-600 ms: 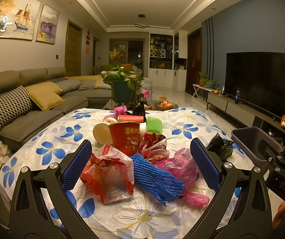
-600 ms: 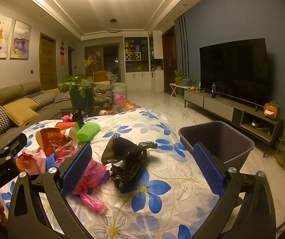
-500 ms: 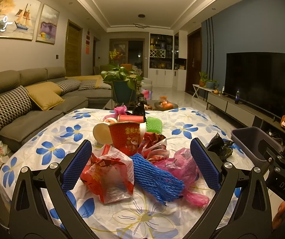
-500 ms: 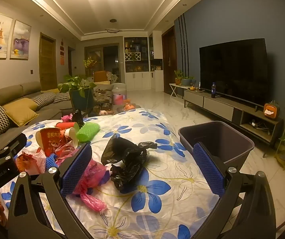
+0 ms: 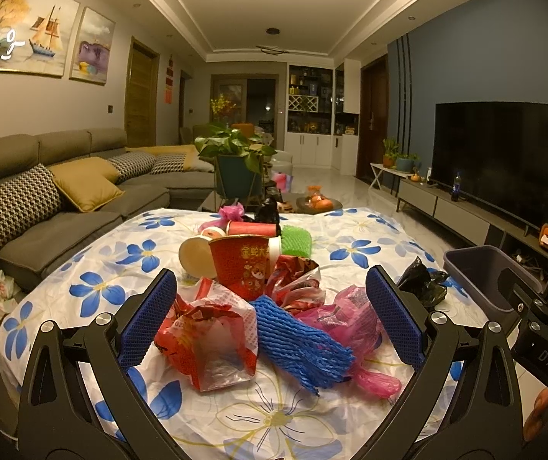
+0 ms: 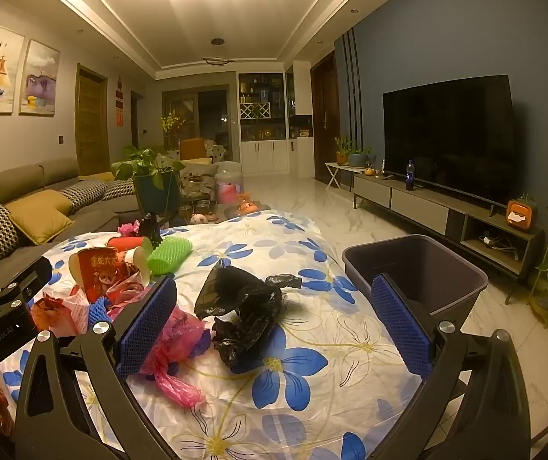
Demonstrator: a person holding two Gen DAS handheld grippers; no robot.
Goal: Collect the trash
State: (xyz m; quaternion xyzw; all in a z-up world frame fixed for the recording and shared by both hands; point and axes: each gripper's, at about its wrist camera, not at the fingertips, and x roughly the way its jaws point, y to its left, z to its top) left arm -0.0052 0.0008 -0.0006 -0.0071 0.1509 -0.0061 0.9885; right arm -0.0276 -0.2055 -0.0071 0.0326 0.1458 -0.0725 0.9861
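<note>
The left gripper (image 5: 270, 322) hangs low over the near edge of a table covered in a white cloth with blue flowers (image 5: 120, 253), its blue-padded jaws spread wide and holding nothing; between them lie a torn red and white plastic snack bag (image 5: 209, 341) and, just right of it, a blue foam mesh fruit sleeve (image 5: 301, 345). A crumpled pink plastic bag (image 5: 354, 318) touches the sleeve's right side. The right gripper (image 6: 274, 326) is likewise released and empty, its jaws wide apart above the cloth, with a crumpled black plastic bag (image 6: 243, 306) lying on the table between them. Behind the near pile stands a red paper cup with gold lettering (image 5: 241, 264), a white paper cup (image 5: 195, 257) tipped on its side to its left, and crinkled red foil wrappers (image 5: 293, 280) to its right. Farther back lies a green foam mesh sleeve (image 6: 168, 255), beside another red cup on its side (image 5: 251, 228). Off the table's right edge stands a dark grey plastic bin (image 6: 419, 272), open-topped. Beyond are a grey sofa with yellow cushions (image 5: 82, 188) on the left and a black television (image 6: 446, 134) on the right wall.
</note>
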